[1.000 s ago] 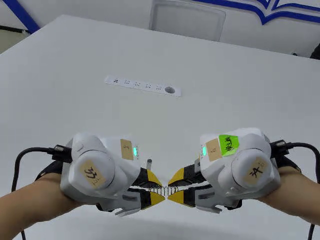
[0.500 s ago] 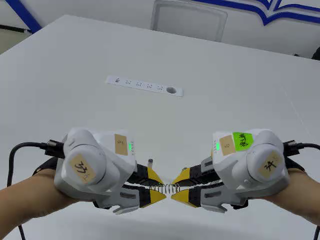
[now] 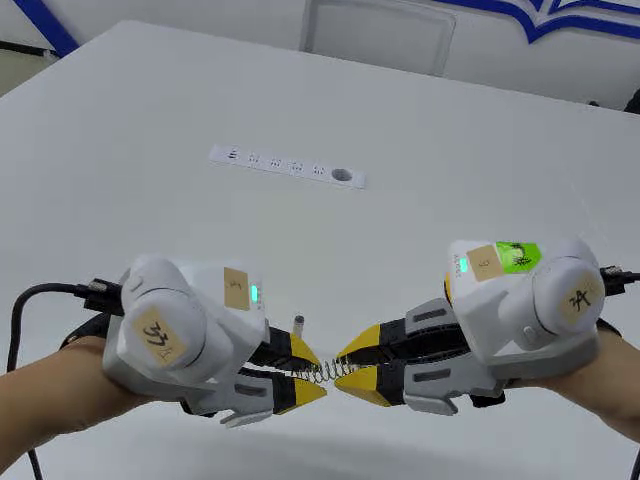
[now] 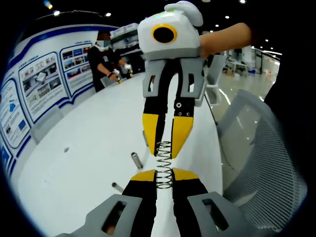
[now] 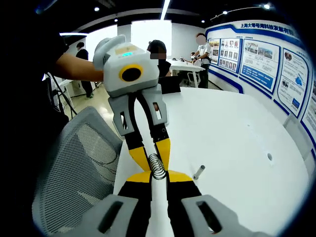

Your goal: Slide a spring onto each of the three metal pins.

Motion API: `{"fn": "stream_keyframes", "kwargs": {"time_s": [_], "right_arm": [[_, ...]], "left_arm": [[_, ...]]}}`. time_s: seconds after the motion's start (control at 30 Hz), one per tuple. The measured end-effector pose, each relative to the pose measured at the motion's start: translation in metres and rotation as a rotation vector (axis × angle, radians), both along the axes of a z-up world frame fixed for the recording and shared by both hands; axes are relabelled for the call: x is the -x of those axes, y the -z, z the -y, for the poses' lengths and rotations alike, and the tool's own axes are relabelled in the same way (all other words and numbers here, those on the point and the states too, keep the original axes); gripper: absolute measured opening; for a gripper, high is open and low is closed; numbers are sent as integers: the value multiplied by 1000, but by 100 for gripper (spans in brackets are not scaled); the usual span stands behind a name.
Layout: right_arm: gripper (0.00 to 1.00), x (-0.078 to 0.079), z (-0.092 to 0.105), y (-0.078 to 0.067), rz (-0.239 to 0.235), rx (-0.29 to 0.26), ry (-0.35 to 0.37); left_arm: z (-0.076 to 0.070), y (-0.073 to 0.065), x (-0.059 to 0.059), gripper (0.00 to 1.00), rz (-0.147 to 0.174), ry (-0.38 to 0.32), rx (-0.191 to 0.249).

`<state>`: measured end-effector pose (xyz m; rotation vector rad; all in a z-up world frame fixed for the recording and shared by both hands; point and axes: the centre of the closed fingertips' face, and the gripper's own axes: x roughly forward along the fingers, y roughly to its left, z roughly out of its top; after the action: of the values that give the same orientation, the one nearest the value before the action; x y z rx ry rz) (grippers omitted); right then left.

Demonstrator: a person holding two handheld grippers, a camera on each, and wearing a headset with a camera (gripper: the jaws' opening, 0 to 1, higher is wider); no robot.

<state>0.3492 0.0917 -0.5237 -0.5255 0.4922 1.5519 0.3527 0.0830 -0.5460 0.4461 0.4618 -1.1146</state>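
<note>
Head view: spring [image 3: 322, 372] held level above tabletop [image 3: 420, 230], left hand-held gripper [image 3: 310, 375] clamped on one end, right hand-held gripper [image 3: 347, 368] clamped on other. Upright pin [image 3: 298, 325] just beside, 11 o'clock. Likely step: aligning spring; next, one side lets go, spring tipped over pin. Open room toward 12 o'clock, power strip [image 3: 287, 167] well apart

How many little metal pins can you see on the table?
2. One short silver metal pin stands beside the coiled wire spring; another stands nearer the camera. A third may be hidden.
</note>
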Motion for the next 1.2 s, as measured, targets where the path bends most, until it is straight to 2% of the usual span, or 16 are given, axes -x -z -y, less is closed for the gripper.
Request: {"fn": "stream_keyframes", "kwargs": {"time_s": [0.17, 0.33, 0.4, 0.53, 0.67, 0.8, 1.0, 1.07, 1.2], "right_arm": [[11, 1, -11, -11, -41, -66, 23], [11, 0, -16, -14, -33, -77, 29], [11, 1, -22, -18, -66, -109, 41], [11, 2, -27, -20, -36, -103, 35], [11, 3, -32, -24, -9, -101, 21], [11, 1, -36, -25, -7, -97, 23], [11, -1, -45, -32, -9, -110, 16], [11, -4, -47, -32, -5, -110, 18], [11, -12, -48, -30, 13, -94, 35]], "left_arm": [[-1, 0, -3, 10, -3, -15, 17], [-2, -1, -7, 10, 0, -32, 17], [-2, -1, -7, 10, -2, -29, 22], [-2, -1, -8, 10, 4, -34, 13], [-3, -4, -9, 10, 9, -46, 26], [-8, -7, -9, 11, 24, -58, 22], [-20, -15, -13, 12, 23, -116, 81], [-28, -18, -21, 17, 46, -174, 99], [-43, -12, -26, 26, 42, -216, 73]]}}
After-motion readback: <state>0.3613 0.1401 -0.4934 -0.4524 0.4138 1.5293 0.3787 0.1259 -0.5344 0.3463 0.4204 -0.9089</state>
